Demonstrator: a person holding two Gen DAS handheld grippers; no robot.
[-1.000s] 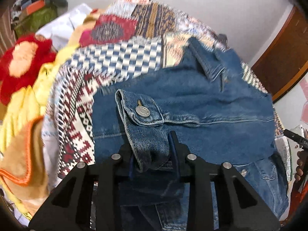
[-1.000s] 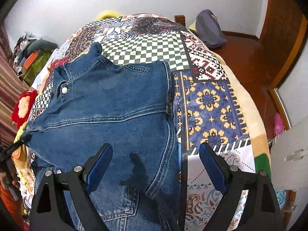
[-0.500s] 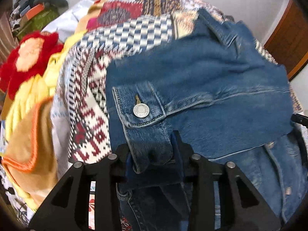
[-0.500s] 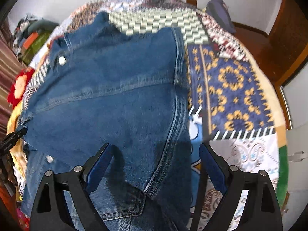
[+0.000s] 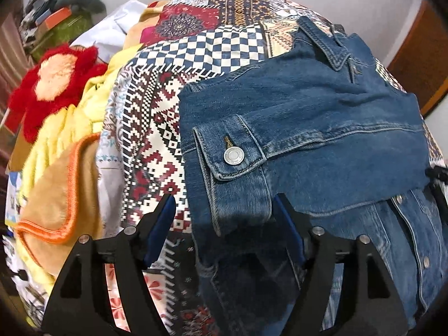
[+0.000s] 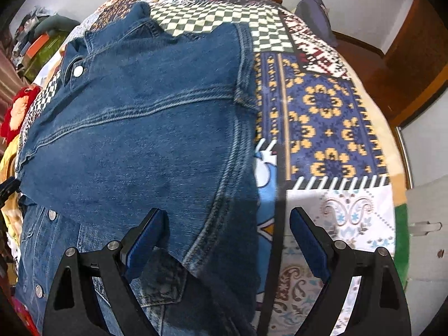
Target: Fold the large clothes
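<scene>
Denim jacket (image 5: 322, 140) lies spread on the patchwork bed cover (image 5: 156, 128). Its buttoned cuff (image 5: 232, 154) sits just ahead of the left hand-held gripper (image 5: 224, 210), whose jaws stand apart, released. Jaws of the right hand-held gripper (image 6: 226, 224) gape wide above the jacket's side seam (image 6: 224, 179), gripping nothing.

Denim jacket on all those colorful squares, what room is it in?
Probably a bedroom. The denim jacket lies on a patchwork quilt that looks like a bed cover, with heaped clothes against the wall and a wooden door.

Even indoor light; fisheye bending, dark corners; slight motion blur.
</scene>
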